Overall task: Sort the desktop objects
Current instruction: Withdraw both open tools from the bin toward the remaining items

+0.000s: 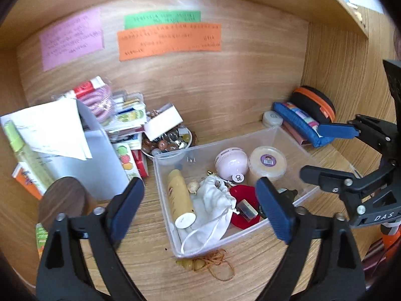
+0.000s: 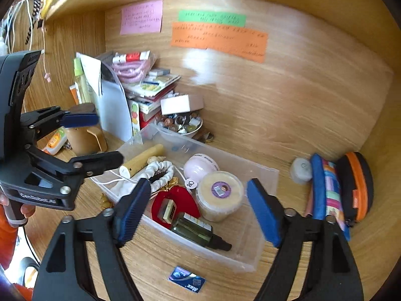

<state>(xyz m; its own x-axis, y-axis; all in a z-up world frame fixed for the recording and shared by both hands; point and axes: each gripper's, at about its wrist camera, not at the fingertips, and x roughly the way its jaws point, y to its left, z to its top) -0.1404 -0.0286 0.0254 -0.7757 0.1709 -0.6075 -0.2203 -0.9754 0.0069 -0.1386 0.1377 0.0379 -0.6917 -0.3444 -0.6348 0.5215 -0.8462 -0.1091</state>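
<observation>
Two claws hover wide open and empty above the clear bin (image 1: pixel 288 135).
Left claw (image 1: pixel 200 210) and right claw (image 2: pixel 198 213) grip nothing; the bin sits mid-surface (image 2: pixel 288 130).

Handwriting on pink note (image 1: pixel 71 39), green note (image 2: pixel 211 18) and orange note (image 2: pixel 218 40): was too blurred to read. Dark bottle (image 1: pixel 288 195): was mostly hidden behind left gripper's pad. Contents of white pouch (image 1: pixel 213 208): were concealed. Small bowl (image 2: pixel 186 125): held items too small to identify. Person's hand (image 2: pixel 23 210): was cut off at frame edge.
</observation>
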